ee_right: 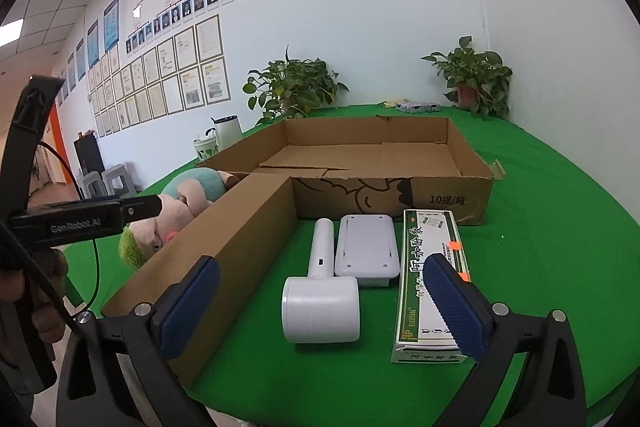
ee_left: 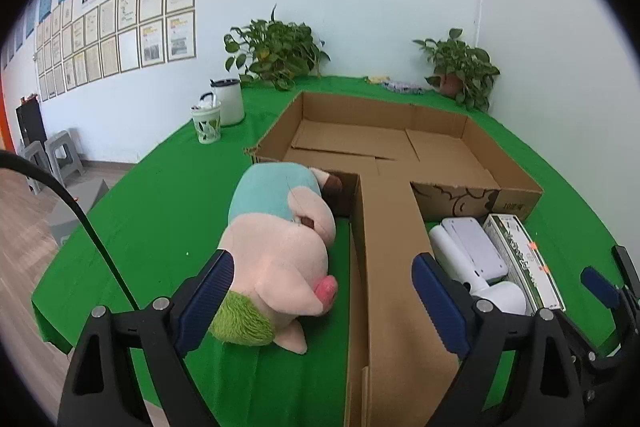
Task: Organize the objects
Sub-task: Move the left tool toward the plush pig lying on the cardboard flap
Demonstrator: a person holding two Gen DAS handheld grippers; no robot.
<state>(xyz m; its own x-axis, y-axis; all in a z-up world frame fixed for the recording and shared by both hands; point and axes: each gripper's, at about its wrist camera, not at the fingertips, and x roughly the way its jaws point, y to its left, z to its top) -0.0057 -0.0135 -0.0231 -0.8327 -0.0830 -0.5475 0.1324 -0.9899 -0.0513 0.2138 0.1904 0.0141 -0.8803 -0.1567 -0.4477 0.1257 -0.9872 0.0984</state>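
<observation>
A pink plush toy (ee_left: 280,251) with a teal top and green tuft lies on the green table left of a cardboard flap (ee_left: 392,267). My left gripper (ee_left: 324,299) is open, just behind the toy and the flap. In the right wrist view a white handheld device (ee_right: 320,287), a white flat gadget (ee_right: 366,247) and a green-and-white carton (ee_right: 430,279) lie right of the flap (ee_right: 224,251). My right gripper (ee_right: 320,307) is open, over the white device. The open cardboard box (ee_right: 400,187) stands behind them, with nothing in it.
Two potted plants (ee_right: 292,87) (ee_right: 476,79) stand at the table's back by the wall. A white kettle (ee_left: 228,101) and a small green-patterned cup (ee_left: 208,125) stand at the left back. Small packets (ee_right: 412,105) lie at the far edge. Grey stools (ee_left: 52,155) are on the floor.
</observation>
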